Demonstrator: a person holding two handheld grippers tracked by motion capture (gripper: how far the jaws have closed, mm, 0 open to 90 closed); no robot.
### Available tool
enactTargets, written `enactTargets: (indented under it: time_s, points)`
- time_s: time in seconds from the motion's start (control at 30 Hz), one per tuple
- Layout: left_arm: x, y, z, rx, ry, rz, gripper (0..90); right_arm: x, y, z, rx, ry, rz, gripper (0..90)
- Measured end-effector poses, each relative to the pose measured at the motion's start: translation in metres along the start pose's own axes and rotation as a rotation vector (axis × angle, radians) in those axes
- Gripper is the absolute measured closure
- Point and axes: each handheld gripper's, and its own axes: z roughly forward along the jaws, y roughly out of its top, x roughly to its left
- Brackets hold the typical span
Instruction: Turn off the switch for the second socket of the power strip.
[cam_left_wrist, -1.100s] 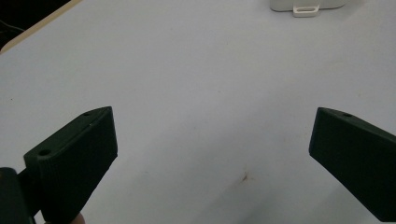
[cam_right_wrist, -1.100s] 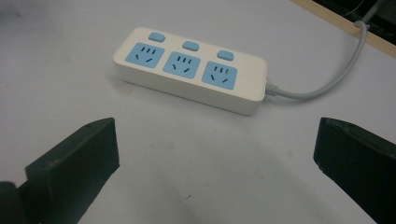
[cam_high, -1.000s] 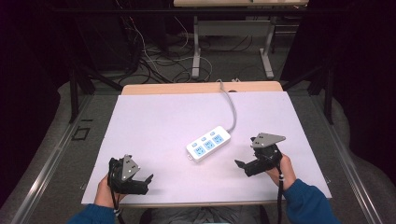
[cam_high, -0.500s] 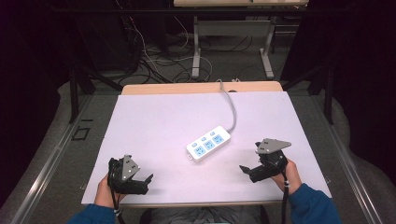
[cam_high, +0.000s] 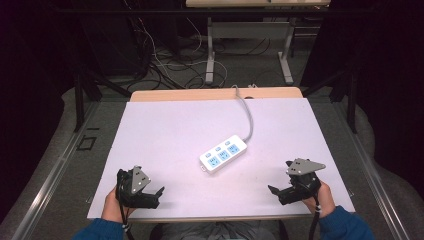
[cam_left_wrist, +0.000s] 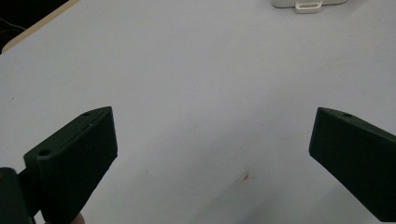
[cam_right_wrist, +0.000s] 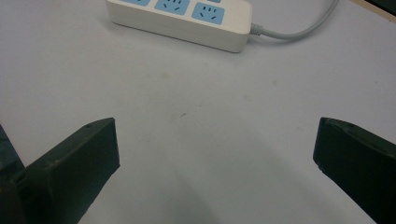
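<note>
A white power strip (cam_high: 224, 154) with blue sockets lies near the middle of the white table top (cam_high: 170, 135). Its grey cable (cam_high: 246, 107) runs off over the far edge. My left gripper (cam_high: 154, 196) rests at the front left, open and empty. My right gripper (cam_high: 278, 193) sits at the front right, also open with nothing between its jaws. The right gripper view has the power strip (cam_right_wrist: 187, 18) at the top, with my right gripper (cam_right_wrist: 215, 154) well short of it. In the left gripper view, one end of the strip (cam_left_wrist: 308, 4) peeks in at the top, far from my left gripper (cam_left_wrist: 212, 154).
A wooden table edge (cam_high: 215, 94) shows behind the white top. Beyond it, cables (cam_high: 165, 65) lie on the floor around metal table legs (cam_high: 210, 55). A small brown mark (cam_left_wrist: 246, 175) stains the surface between my left jaws.
My right gripper has drawn back toward the front edge and a little to the right, away from the power strip. My left gripper has stayed put.
</note>
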Motion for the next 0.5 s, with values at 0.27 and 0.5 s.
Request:
enactTargets:
  time_s: [0.27, 0.5]
  points:
    - [0.0004, -0.0001, 0.0014, 0.002, -0.002, 0.000, 0.9, 0.0024, -0.0054, 0.0011, 0.019, -0.005, -0.030, 0.0]
    - [0.0019, -0.0001, 0.0014, 0.003, -0.005, -0.009, 1.0, 0.0038, -0.0059, 0.0004, 0.014, -0.005, -0.032, 0.0]
